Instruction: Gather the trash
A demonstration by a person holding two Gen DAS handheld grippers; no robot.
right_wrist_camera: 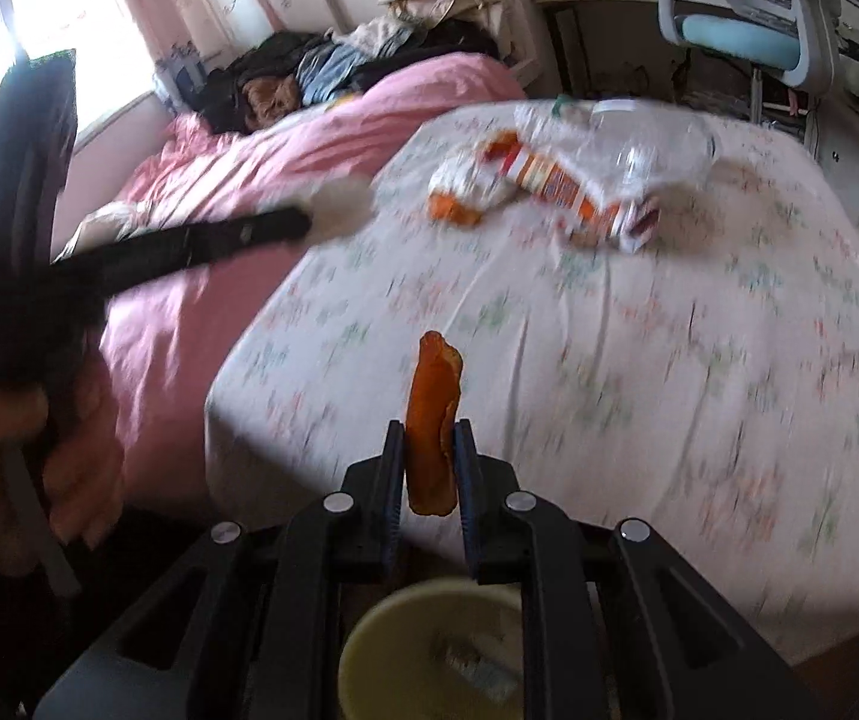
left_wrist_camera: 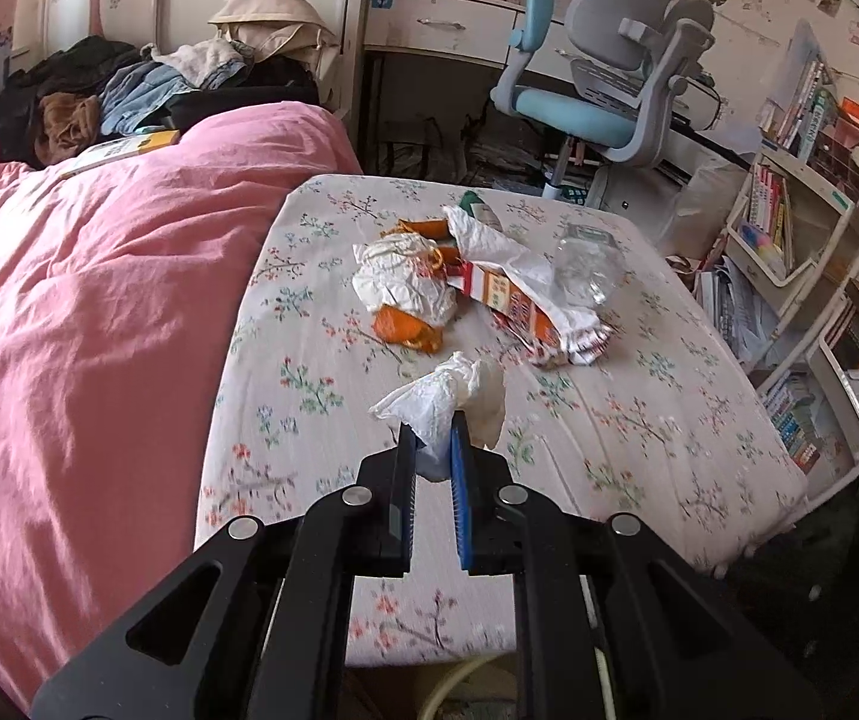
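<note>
My left tongs (left_wrist_camera: 432, 438) pinch a crumpled tissue (left_wrist_camera: 444, 399) and my right tongs (right_wrist_camera: 429, 441) clamp an orange peel (right_wrist_camera: 432, 414), both lifted off the floral sheet (left_wrist_camera: 639, 420) to drop into the yellow bin (right_wrist_camera: 429, 654) below.

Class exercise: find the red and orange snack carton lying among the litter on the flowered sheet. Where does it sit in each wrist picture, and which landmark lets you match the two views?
Left wrist view: the snack carton lies right of centre, partly under white paper.
Right wrist view: it lies upper centre, blurred, beside the clear plastic bottle.
Shared landmark: the pink duvet, left of the flowered sheet in both.
</note>
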